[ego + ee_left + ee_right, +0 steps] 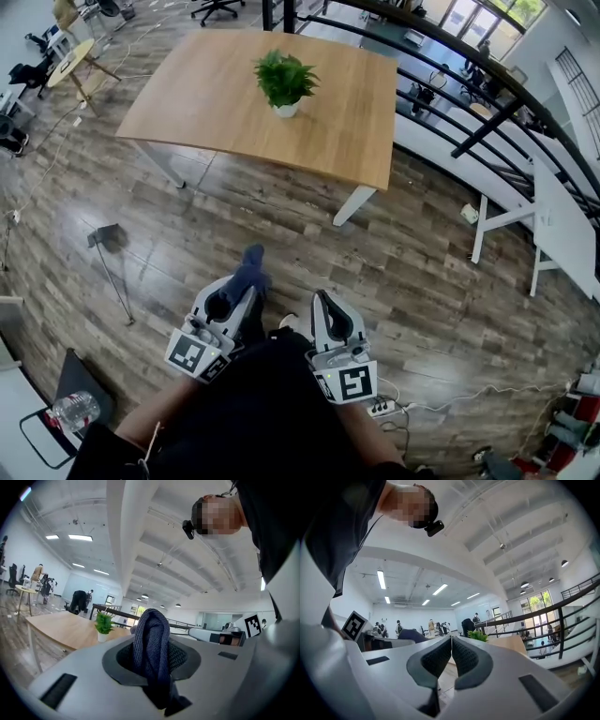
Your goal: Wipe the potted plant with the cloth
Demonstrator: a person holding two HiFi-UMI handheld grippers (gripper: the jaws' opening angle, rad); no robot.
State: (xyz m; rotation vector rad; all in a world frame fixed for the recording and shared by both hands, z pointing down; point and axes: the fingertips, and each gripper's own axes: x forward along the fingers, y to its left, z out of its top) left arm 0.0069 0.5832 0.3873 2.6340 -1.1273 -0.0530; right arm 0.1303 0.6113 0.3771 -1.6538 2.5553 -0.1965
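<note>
Looking steeply down, the head view takes in a wooden table (330, 131) on a plank floor (281, 225), with the potted plant (285, 82) standing upright near the table's middle, green leaves above a small white pot. Both tools are low in the picture, close to the person's body and well apart from the table. The left gripper (238, 289) is on the left, with the dark blue cloth (247, 270) bunched at its tip and poking out past it. The right gripper (322, 302) is just beside it, with nothing at its tip. A black railing (487, 122) runs along the far right, and a white power strip (380, 408) lies on the floor near the right gripper. In the left gripper view, the jaws are clamped on the cloth, which stands up as a folded hump between the dark pads and hangs down in front of them. The plant shows small to the left of the cloth, on the table in the distance. In the right gripper view, the two ribbed pads (436, 658) meet along a thin line with nothing between them, so this gripper is closed and empty. Just past the jaw tips, a little to the right, the plant's leaves show at the table's near edge, with the railing beyond.
</note>
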